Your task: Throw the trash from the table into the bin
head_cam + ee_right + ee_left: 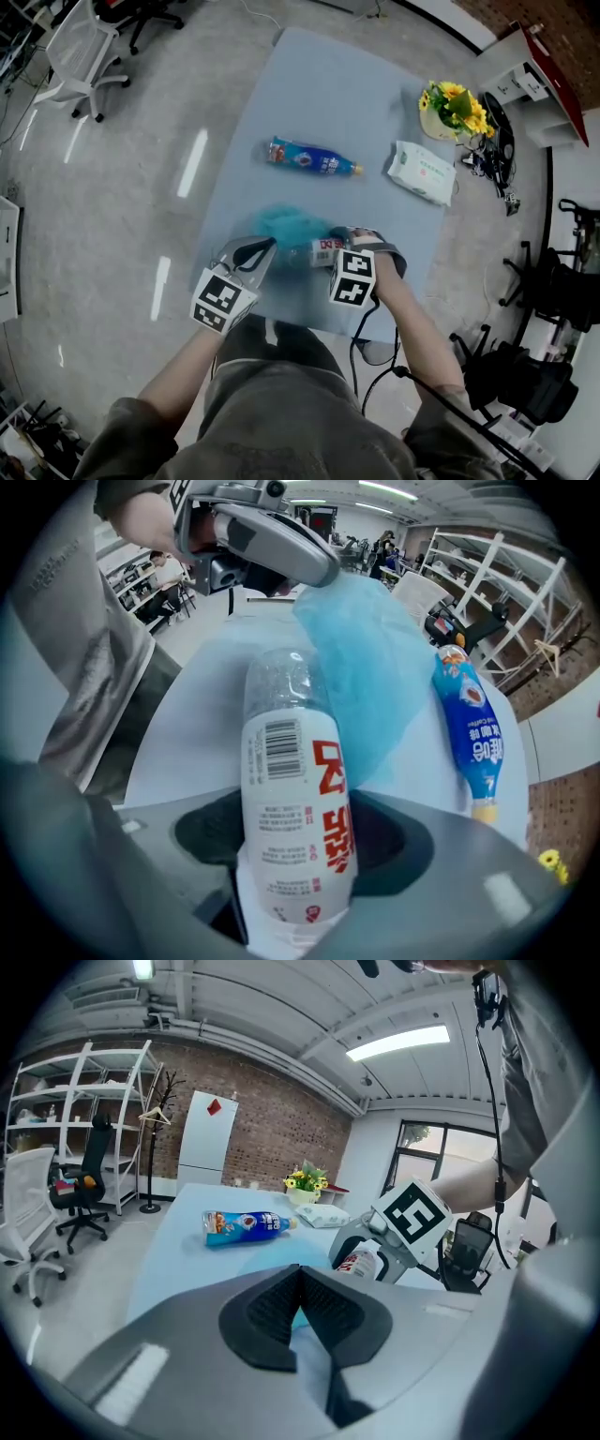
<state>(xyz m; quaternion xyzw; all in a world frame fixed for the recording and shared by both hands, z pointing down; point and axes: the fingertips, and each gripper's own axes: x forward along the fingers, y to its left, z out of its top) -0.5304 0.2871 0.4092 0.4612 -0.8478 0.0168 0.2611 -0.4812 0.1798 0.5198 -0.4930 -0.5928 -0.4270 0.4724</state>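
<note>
Honestly, the biggest worry was that no bin showed up in any view, so anything leaving the table [281,84] had an unknown trip ahead of it. The blue bag [361,649] sat over the near part of the table, thin and floppy. The left tool [302,1288] was pressed together on just a fold of it, so I'd guess a quick swing could let the film slip out or tear. The blue bottle [312,157] lay on its side mid-table, well apart from both tools, and looked ready to roll if bumped. The wipes pack [422,172] rested near it toward the right edge. The clear bottle [291,789] with the red label was pinched across its body by the right tool [298,874], sticking out well past the jaws, right beside the bag. It's smooth and round, so tilting it could make it pivot or squirt free, or its end could snag the bag.
</note>
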